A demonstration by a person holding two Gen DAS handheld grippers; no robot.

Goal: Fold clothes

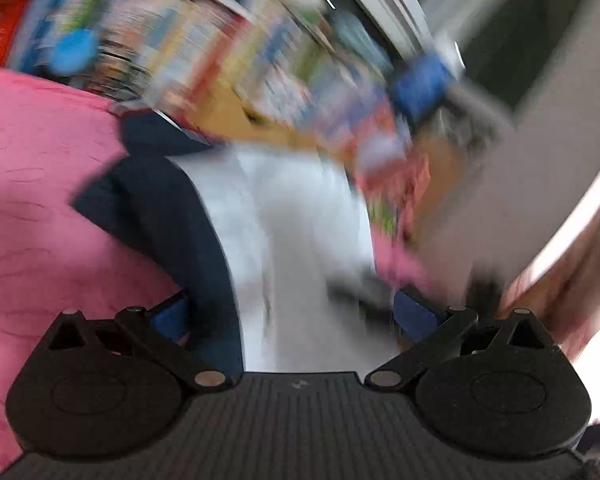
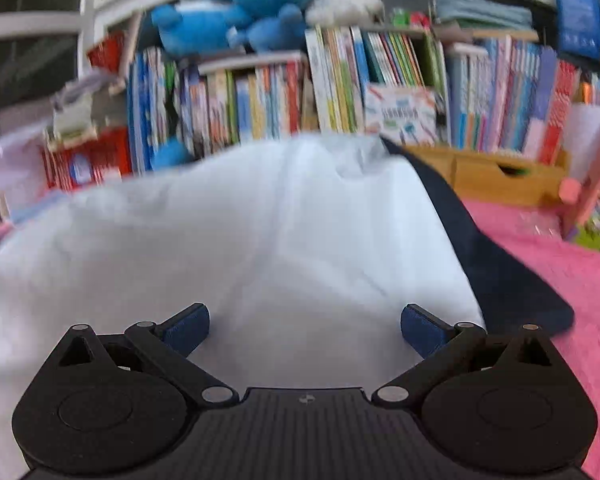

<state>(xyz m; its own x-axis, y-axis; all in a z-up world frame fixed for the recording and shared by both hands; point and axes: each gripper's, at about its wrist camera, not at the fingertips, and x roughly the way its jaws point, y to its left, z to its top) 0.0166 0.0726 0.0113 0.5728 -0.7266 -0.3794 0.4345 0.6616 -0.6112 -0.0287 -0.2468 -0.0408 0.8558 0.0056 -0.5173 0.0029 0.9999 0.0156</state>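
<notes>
A white garment (image 2: 260, 240) with a dark navy sleeve or panel (image 2: 508, 280) lies on a pink cover (image 2: 572, 280). My right gripper (image 2: 305, 330) hovers low over the white cloth, open, with its blue fingertips (image 2: 188, 330) wide apart and nothing between them. The left wrist view is badly motion-blurred: the same white garment (image 1: 292, 240) and its navy part (image 1: 172, 216) run ahead of my left gripper (image 1: 294, 322). It is open too, the blue fingertips (image 1: 414, 318) spread over the cloth. The pink cover (image 1: 40, 208) fills the left side.
A bookshelf (image 2: 340, 88) packed with children's books stands close behind the cover, with blue plush toys (image 2: 236, 12) on top. A wooden box (image 2: 500, 176) sits at the right of the shelf. A person's forearm (image 1: 572, 280) shows at the right edge of the left view.
</notes>
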